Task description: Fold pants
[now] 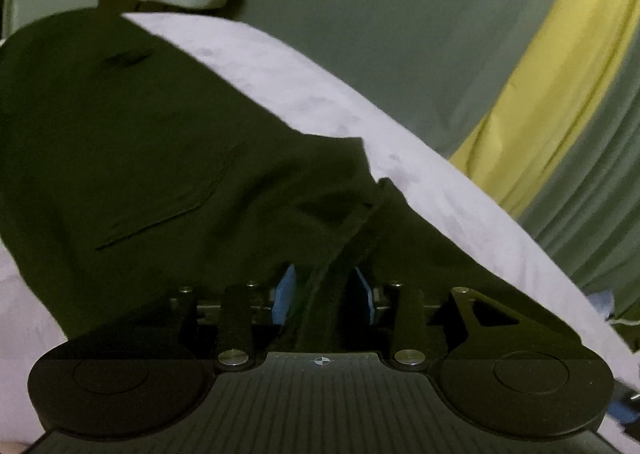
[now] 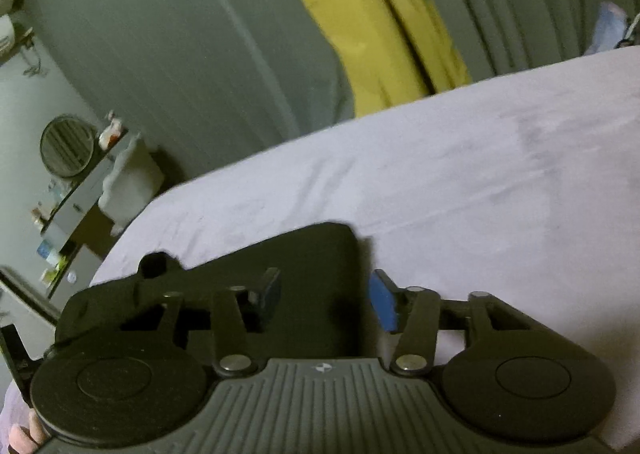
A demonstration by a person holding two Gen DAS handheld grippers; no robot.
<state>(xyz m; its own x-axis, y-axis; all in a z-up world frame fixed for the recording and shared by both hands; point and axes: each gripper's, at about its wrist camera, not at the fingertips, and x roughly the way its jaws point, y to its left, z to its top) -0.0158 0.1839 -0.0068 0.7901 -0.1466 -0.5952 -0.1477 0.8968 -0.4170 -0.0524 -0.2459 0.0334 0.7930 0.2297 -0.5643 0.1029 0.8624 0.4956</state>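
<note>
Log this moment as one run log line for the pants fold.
left gripper: shut on pants edge | right gripper: open around pants corner | surface: white sheet | fold: not finished

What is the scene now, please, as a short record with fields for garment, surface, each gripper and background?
garment: dark pants, lying on the bed
surface: bed with pale sheet
left gripper: shut on a fold of the pants
right gripper: open, a dark pants edge lies between its fingers
background: grey curtain with a yellow strip
</note>
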